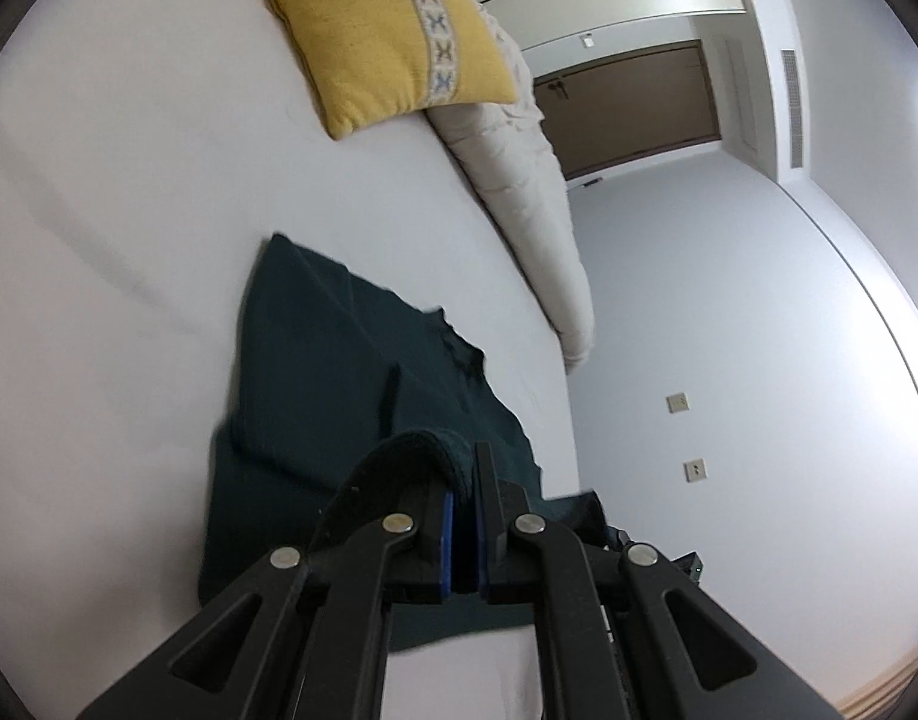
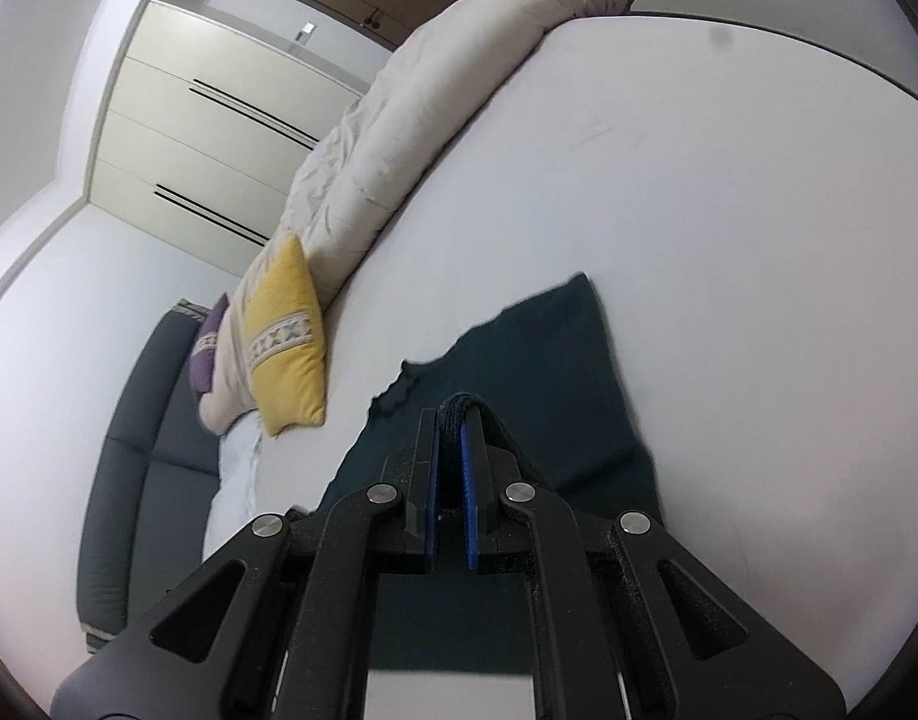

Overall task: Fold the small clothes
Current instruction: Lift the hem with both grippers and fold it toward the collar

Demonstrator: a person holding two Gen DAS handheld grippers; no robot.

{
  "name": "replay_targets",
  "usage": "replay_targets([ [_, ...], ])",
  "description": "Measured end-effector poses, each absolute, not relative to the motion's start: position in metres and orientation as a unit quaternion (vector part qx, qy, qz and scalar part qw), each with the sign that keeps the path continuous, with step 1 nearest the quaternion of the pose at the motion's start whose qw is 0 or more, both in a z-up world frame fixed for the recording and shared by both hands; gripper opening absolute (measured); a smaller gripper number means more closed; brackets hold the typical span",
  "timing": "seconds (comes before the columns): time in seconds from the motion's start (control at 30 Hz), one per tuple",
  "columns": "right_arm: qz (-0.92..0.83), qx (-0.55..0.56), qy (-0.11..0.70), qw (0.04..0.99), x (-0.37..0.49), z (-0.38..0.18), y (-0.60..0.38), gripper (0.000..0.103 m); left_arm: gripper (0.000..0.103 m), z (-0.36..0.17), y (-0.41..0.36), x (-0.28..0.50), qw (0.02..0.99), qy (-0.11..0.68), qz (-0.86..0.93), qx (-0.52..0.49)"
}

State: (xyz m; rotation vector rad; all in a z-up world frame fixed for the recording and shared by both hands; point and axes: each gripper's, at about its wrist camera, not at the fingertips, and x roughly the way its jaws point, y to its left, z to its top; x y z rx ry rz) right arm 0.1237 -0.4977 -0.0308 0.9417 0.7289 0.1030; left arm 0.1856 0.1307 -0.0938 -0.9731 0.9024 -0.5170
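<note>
Dark green garment (image 1: pixel 315 396) spread on white bed (image 1: pixel 129 180), left gripper (image 1: pixel 465 480) pinching a folded edge, right gripper (image 2: pixel 453 438) clamping another fold, yellow cushion (image 1: pixel 375 30) toward the bed's far edge

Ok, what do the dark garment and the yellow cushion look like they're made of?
The dark teal garment looks like a soft matte knit, maybe cotton: its edge bunches thickly between the left gripper fingers, and likewise in the right gripper. The yellow cushion looks like coarse woven fabric, with visible weave texture and an embroidered patterned band. The fibre of either cannot be told.
</note>
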Motion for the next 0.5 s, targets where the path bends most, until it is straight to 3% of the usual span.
replay_targets([
  [0.3,0.019,0.433,0.354,0.829,0.224,-0.056,-0.494,0.005,0.006,-0.122,0.129,0.256,0.764,0.425,-0.206,-0.44],
  [0.5,-0.008,0.424,0.382,0.821,0.274,-0.103,-0.494,0.005,0.006,-0.145,0.122,0.299,0.765,0.445,-0.187,-0.427],
])
